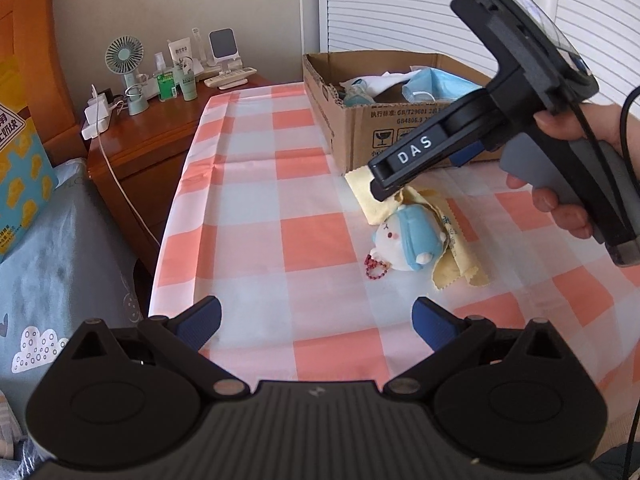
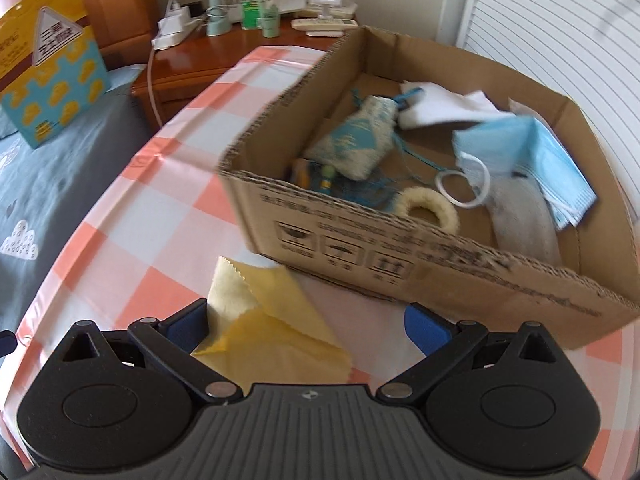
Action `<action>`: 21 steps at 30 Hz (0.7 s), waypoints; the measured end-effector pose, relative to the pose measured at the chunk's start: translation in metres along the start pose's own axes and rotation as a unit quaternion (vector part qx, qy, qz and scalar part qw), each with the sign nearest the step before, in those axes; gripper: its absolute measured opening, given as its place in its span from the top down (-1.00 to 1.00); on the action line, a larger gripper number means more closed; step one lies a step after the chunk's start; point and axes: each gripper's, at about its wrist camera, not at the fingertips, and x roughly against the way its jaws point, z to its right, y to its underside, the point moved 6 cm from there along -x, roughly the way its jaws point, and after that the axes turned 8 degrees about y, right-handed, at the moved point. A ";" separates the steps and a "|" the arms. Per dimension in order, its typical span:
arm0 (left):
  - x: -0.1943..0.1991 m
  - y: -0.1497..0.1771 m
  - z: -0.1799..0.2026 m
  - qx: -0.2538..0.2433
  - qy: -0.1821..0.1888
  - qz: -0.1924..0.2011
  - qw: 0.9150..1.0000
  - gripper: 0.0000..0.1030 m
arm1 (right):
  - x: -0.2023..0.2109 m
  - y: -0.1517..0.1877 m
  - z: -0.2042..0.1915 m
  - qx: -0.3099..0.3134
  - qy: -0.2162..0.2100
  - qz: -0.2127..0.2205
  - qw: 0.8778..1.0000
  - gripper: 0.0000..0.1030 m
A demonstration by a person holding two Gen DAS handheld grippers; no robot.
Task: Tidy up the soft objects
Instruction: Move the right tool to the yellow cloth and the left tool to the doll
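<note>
A cardboard box (image 2: 460,268) stands on the checked tablecloth and holds blue face masks (image 2: 532,152), a white cloth (image 2: 444,104), a teal knitted pouch (image 2: 352,140) and a fuzzy ring (image 2: 428,204). A yellow cloth (image 2: 272,320) lies in front of the box, under my open right gripper (image 2: 306,326). In the left wrist view the right gripper (image 1: 378,188) hovers over the yellow cloth (image 1: 370,196), and a small white and blue plush toy (image 1: 408,240) lies on that cloth. My left gripper (image 1: 316,320) is open and empty, short of the toy.
A wooden nightstand (image 1: 156,140) at the table's far end carries a small fan (image 1: 126,68), bottles and a power strip. A bed with grey bedding (image 1: 60,248) and a yellow and blue package (image 2: 48,68) lies to the left. White slatted doors (image 1: 400,4) stand behind the box.
</note>
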 end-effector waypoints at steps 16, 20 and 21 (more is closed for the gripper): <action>0.002 -0.002 0.012 -0.020 0.007 -0.001 1.000 -0.97 | -0.004 0.044 0.054 -0.023 0.044 -0.018 0.999 -1.00; 0.002 -0.002 0.016 -0.026 0.010 -0.001 1.000 -0.97 | 0.001 0.058 0.070 -0.033 0.046 -0.013 0.998 -1.00; 0.002 -0.002 0.016 -0.027 0.011 -0.002 1.000 -0.97 | 0.003 0.061 0.073 -0.035 0.046 -0.012 0.998 -1.00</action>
